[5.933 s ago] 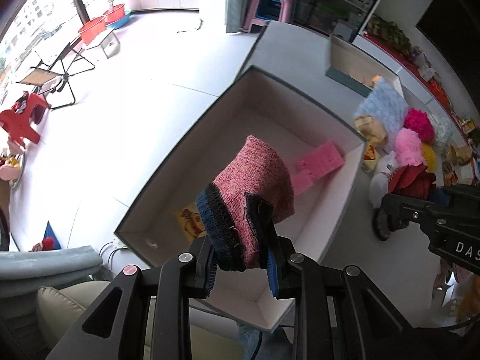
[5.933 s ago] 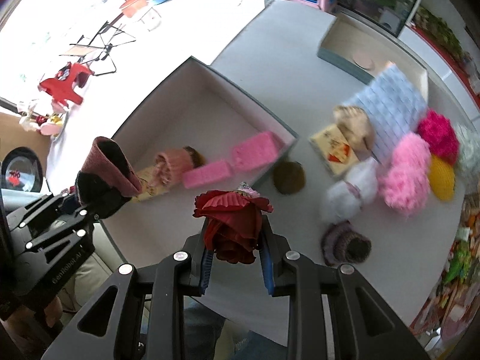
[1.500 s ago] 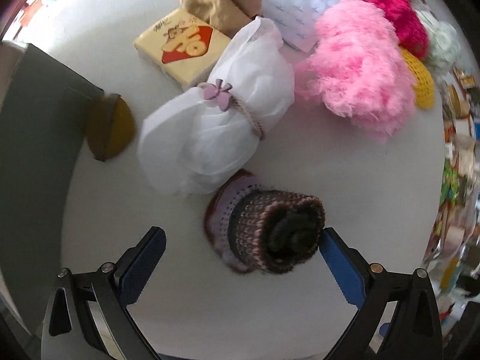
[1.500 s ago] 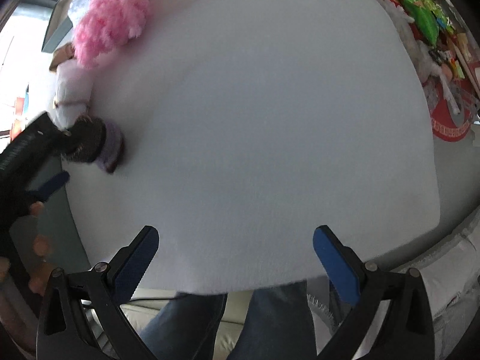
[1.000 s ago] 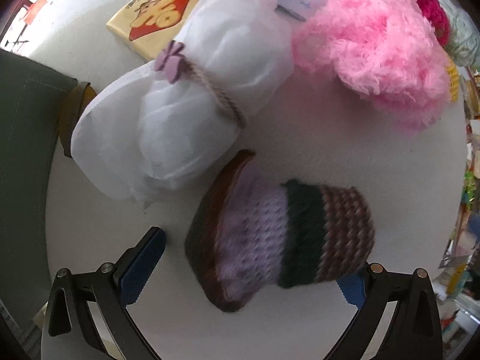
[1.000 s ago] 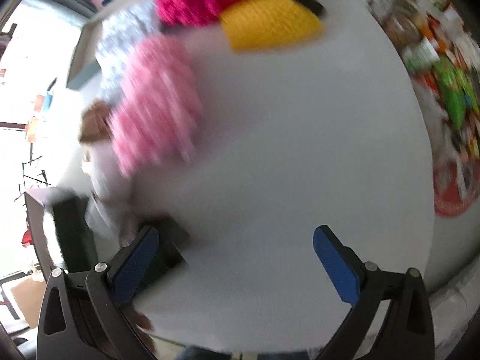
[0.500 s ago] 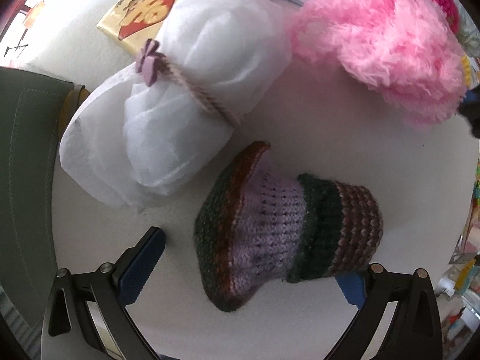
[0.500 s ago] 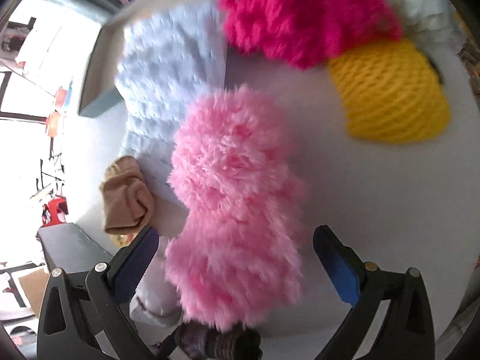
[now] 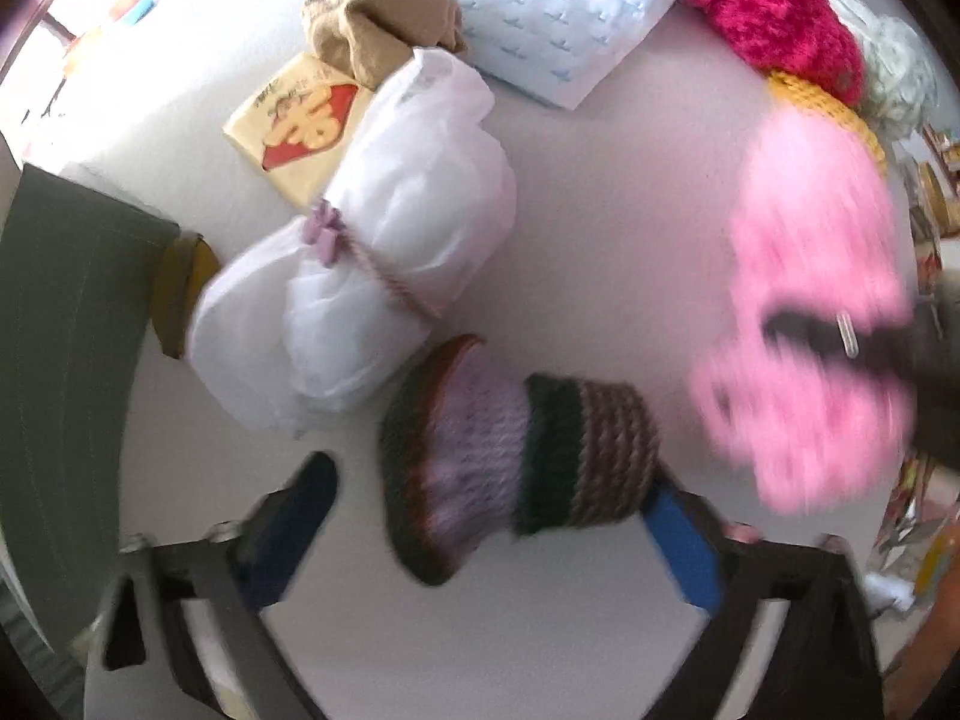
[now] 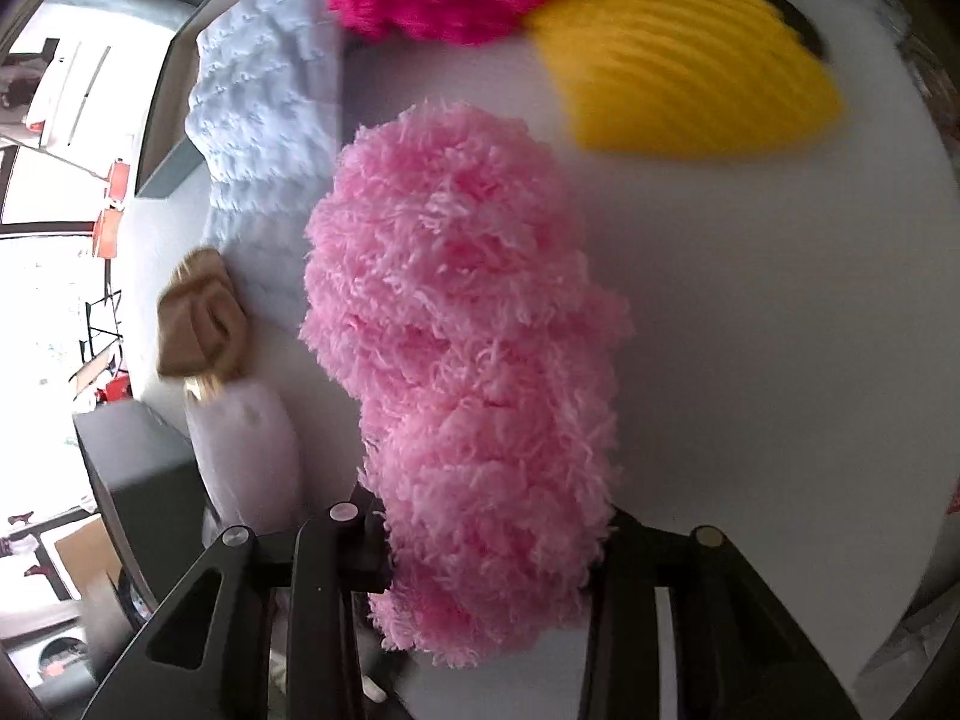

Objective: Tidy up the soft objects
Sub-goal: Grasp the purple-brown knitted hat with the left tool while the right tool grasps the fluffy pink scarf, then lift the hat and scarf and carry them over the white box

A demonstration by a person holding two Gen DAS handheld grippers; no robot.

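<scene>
A: Risk entry, knit cap (image 9: pixel 516 468): our left gripper (image 9: pixel 498 516) has just been closing around it, but only the right pad seems to meet the crown; the left pad stands apart from the brim. If we lift now, we judge the cap may tip out or drag against the white bundle (image 9: pixel 360 276) touching its brim.

B: Risk entry, pink fluff (image 10: pixel 468 372): loose pile, so our right gripper (image 10: pixel 492 564) could be pinching strands only, and it may sag or snag the yellow knit (image 10: pixel 690 60) nearby.

A: Tool entry, left: jaws half-wide, cap between them on the table (image 9: pixel 600 228), not squeezed.

B: Tool entry, right: jaws just drawn narrow, clamped on the fluff's near end; pads hidden in the pile.

A: Box (image 9: pixel 60 330) sits left of the bundle.
</scene>
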